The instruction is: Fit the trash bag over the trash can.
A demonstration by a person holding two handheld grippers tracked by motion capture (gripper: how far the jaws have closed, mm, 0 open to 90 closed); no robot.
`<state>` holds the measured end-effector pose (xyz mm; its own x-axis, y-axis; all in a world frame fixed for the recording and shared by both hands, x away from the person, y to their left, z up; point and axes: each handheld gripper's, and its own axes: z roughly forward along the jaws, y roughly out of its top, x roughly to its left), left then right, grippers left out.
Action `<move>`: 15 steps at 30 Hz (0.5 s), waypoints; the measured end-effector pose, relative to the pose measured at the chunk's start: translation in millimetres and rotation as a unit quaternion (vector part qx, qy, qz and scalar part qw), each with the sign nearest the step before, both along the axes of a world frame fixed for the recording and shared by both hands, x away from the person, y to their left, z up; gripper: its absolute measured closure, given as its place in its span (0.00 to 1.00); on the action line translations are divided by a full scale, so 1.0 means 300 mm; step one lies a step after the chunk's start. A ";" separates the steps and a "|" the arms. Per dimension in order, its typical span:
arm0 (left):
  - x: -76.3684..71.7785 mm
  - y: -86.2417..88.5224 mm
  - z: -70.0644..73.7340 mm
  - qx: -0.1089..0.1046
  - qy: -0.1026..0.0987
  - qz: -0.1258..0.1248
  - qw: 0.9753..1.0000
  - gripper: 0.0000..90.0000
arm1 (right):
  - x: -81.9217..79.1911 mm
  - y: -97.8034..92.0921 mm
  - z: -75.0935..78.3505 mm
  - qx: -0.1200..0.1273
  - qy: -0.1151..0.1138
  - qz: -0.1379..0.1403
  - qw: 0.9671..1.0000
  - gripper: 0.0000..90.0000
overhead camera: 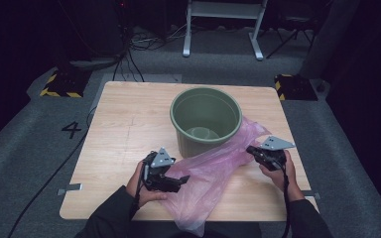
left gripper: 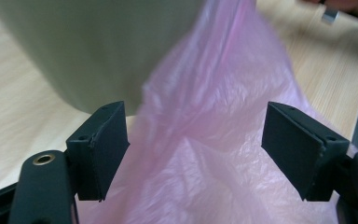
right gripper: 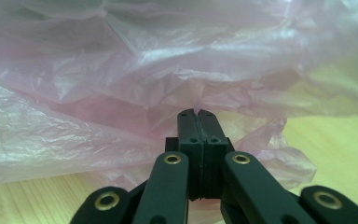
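Right hand-held gripper (right gripper: 197, 113) clenched on pink bag (overhead camera: 213, 173), pinch hidden by film; left hand-held gripper (left gripper: 196, 144) released, bag partly covering bucket (overhead camera: 206, 119) base.

A black "4" marks the grey floor (overhead camera: 39, 148).

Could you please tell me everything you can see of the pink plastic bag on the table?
The pink plastic bag is thin, translucent and crinkled film, lying slack on the wooden table. It stretches from beside the green bucket, whose wall it rests against, down past the table's near edge, where it hangs over. The right gripper is shut, seemingly pinching the bag's edge. The left gripper is open, its jaws on either side of the film without clamping it. Whether the bag holds anything cannot be told.
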<state>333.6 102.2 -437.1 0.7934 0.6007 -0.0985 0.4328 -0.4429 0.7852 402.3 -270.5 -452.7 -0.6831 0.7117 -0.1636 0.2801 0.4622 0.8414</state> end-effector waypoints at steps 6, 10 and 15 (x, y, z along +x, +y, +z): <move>0.018 -0.091 -0.032 0.016 0.004 -0.025 1.000 0.24 | -0.093 -0.028 0.109 0.044 -0.089 0.001 0.995 1.00; 0.033 -0.135 -0.054 0.034 0.000 -0.038 0.999 0.47 | -0.161 -0.017 0.180 0.050 -0.149 0.008 0.988 1.00; 0.020 -0.132 -0.048 0.030 -0.027 -0.055 0.998 0.74 | -0.215 0.006 0.236 0.052 -0.193 0.028 0.979 1.00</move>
<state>339.6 62.5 -451.6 0.8581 0.5130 -0.0199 0.3365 -0.5328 0.7764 338.0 -268.6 -382.0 -0.6223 0.7017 -0.3469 -0.0916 0.3748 0.9226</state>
